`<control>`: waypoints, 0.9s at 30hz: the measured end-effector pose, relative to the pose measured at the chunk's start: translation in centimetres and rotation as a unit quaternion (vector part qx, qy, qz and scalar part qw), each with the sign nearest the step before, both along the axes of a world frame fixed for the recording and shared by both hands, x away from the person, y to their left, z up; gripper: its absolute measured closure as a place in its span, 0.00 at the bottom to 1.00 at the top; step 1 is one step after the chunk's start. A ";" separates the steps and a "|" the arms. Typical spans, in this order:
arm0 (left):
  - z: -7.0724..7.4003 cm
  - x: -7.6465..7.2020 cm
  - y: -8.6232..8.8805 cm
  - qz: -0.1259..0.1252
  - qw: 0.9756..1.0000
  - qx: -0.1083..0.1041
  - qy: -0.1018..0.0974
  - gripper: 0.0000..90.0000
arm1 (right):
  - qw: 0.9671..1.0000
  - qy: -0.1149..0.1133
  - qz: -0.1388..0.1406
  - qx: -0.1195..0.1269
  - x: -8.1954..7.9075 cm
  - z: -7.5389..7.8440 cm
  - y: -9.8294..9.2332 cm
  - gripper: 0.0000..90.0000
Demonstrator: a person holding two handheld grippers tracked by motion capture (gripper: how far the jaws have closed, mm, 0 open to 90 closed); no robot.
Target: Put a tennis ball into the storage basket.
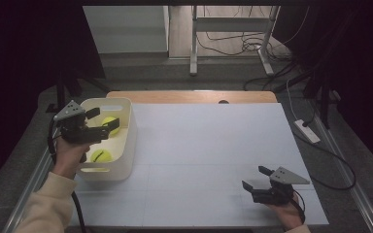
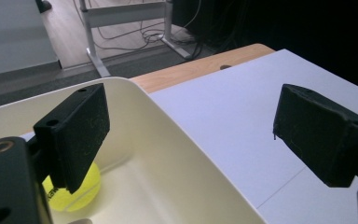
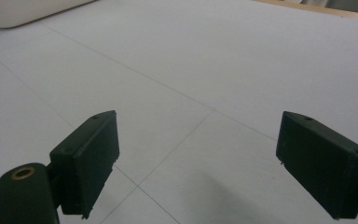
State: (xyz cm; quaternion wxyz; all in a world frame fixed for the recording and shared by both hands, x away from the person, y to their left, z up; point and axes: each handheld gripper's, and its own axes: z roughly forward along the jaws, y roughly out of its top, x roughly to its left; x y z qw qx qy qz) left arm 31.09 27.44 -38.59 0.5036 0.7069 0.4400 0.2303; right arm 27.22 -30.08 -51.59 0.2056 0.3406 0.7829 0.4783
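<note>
White board [image 1: 209, 160] covers a wooden table [image 1: 189, 96], cables [image 1: 238, 46] beyond.

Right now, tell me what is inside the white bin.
The white bin holds two yellow tennis balls. The left gripper hangs over it with fingers open, hiding part of the floor, so anything beneath cannot be seen.

I see two yellow tennis balls [image 1: 110, 124] lying apart inside the white bin [image 1: 128, 145] at the surface's left edge.
</note>
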 end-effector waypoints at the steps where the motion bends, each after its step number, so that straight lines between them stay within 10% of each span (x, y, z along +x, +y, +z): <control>1: 0.0 -0.2 -0.1 -0.006 1.000 -0.002 0.000 0.13 | 1.000 0.000 0.001 -0.001 0.0 0.0 0.1 0.15; 27: 0.0 -2.0 -5.0 -0.093 0.995 -0.016 -0.016 0.13 | 1.000 -0.002 0.000 -0.005 -0.2 0.0 0.0 0.15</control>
